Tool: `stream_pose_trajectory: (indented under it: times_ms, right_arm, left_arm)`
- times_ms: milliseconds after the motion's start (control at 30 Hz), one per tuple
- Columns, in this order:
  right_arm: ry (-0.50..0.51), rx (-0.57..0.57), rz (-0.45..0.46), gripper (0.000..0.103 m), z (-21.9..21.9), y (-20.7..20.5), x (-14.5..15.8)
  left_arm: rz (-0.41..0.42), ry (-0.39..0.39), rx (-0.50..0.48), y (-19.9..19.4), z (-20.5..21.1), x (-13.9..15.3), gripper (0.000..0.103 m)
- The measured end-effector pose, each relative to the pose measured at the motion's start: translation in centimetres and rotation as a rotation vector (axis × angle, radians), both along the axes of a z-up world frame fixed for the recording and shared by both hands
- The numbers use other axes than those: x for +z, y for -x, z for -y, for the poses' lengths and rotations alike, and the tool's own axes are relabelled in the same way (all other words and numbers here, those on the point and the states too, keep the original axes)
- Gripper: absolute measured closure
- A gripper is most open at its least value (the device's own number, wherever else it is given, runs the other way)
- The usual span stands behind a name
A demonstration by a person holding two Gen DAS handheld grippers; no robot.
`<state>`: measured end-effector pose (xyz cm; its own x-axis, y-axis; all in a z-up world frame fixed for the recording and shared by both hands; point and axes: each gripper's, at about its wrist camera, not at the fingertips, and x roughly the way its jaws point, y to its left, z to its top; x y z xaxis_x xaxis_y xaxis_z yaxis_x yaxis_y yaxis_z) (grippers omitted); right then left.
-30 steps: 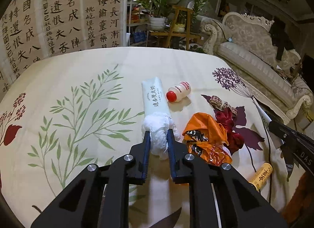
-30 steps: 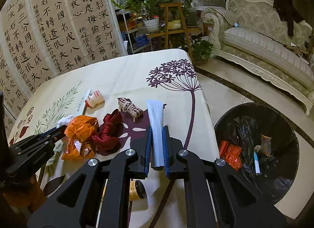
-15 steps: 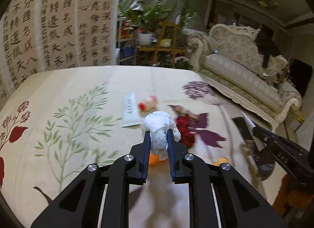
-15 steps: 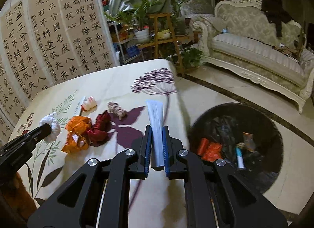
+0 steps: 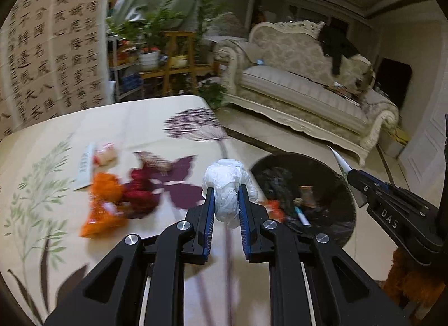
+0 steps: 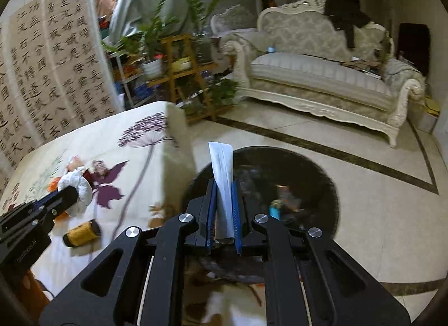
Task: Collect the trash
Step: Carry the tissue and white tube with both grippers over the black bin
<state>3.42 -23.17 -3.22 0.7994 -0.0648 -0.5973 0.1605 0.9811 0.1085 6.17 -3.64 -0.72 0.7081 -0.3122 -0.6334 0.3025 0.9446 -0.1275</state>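
My left gripper (image 5: 226, 200) is shut on a crumpled white tissue wad (image 5: 227, 183), held in the air above the table's right edge, near the black-lined trash bin (image 5: 336, 174). It also shows in the right wrist view (image 6: 77, 185). My right gripper (image 6: 224, 200) is shut on a flat white-grey wrapper strip (image 6: 222, 169) and holds it above the bin (image 6: 322, 174), which holds several pieces of trash. On the table lie an orange wrapper (image 5: 102, 205), a dark red wrapper (image 5: 140, 191), a checked scrap (image 5: 155, 160) and a small red-capped bottle (image 5: 105, 155).
A flowered cloth covers the table (image 5: 84, 242). A flat white packet (image 5: 84, 166) lies at the back left and a yellow roll (image 6: 81, 232) lies near the front edge. A cream sofa (image 6: 322, 79) and plant stands (image 6: 179, 71) stand behind on the tiled floor.
Both grippers have swung right with their loads. The left one lifted the tissue wad off the table towards the bin. The right one now holds the strip over the bin.
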Motion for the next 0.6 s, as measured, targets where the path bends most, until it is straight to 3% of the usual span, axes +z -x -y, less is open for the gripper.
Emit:
stream_pose_trajectory:
  times_ms: [600]
  right_arm:
    - [-0.034,-0.083,-0.027,0.092,5.8,-2.8,-3.2]
  left_arm:
    - [-0.015,-0.091,-0.099,-3.9,9.0,-2.6,0.085]
